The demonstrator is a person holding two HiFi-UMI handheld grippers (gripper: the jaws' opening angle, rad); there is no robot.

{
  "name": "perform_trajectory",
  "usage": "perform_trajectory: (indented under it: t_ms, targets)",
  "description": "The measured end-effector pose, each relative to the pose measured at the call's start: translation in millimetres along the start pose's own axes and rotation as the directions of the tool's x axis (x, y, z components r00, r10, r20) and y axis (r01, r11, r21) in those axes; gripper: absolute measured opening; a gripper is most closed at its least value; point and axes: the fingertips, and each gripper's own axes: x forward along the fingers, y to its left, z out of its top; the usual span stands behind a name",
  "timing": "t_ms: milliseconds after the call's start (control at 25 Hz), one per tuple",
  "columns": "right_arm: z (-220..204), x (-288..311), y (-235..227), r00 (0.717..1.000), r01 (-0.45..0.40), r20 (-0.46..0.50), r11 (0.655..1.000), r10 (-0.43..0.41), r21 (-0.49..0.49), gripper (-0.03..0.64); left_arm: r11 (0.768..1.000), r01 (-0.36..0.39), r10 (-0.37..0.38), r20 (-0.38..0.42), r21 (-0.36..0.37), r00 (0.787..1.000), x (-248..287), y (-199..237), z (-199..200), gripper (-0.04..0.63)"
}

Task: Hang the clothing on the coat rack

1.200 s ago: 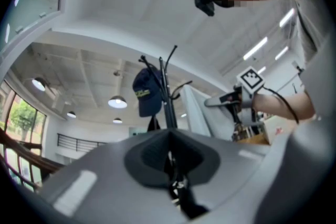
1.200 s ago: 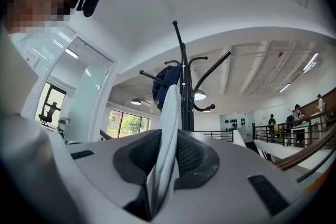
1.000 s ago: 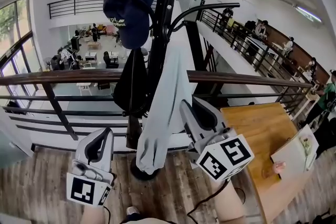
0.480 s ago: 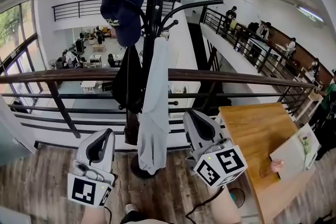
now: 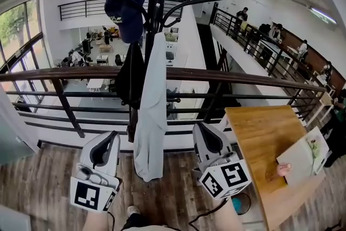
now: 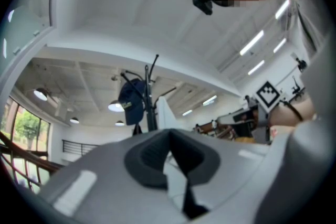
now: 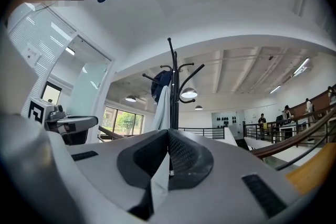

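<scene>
The black coat rack point(image 5: 155, 2) stands by the railing. A navy cap point(image 5: 126, 0) sits on an upper hook, a black garment point(image 5: 130, 81) hangs on its left side, and a long light grey garment point(image 5: 151, 116) hangs down the front, free of both grippers. My left gripper point(image 5: 106, 142) is low, to the left of the grey garment, jaws together and empty. My right gripper point(image 5: 205, 130) is to the garment's right, apart from it, also shut and empty. The rack point(image 7: 173, 86) shows far ahead in the right gripper view, and the cap point(image 6: 131, 102) in the left gripper view.
A dark wooden railing point(image 5: 248, 82) runs behind the rack over an open floor below. A wooden table point(image 5: 265, 135) stands at the right, with a person's hand point(image 5: 285, 169) on a white sheet. A teal thing point(image 5: 238, 205) lies on the plank floor.
The rack and garment have drawn away and sit smaller in view. My right gripper has come down and back from the grey garment. The left gripper has hardly moved.
</scene>
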Motion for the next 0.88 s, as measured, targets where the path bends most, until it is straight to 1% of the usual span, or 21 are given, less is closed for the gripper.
perform_trajectory:
  t_ms: [520,880]
  targets:
    - [-20,-51,-5,0.997,0.063,-0.036,0.998,-0.063,-0.013,0.002,1.0,-0.013,0.013,-0.007,-0.002,1.0,-21,-31,8,0.005]
    - [-23,-81,-5,0.994,0.095,-0.048,0.995,-0.097,-0.035,0.002,1.0,-0.024,0.024,-0.004,-0.011,1.0,-37,-49,14,0.005]
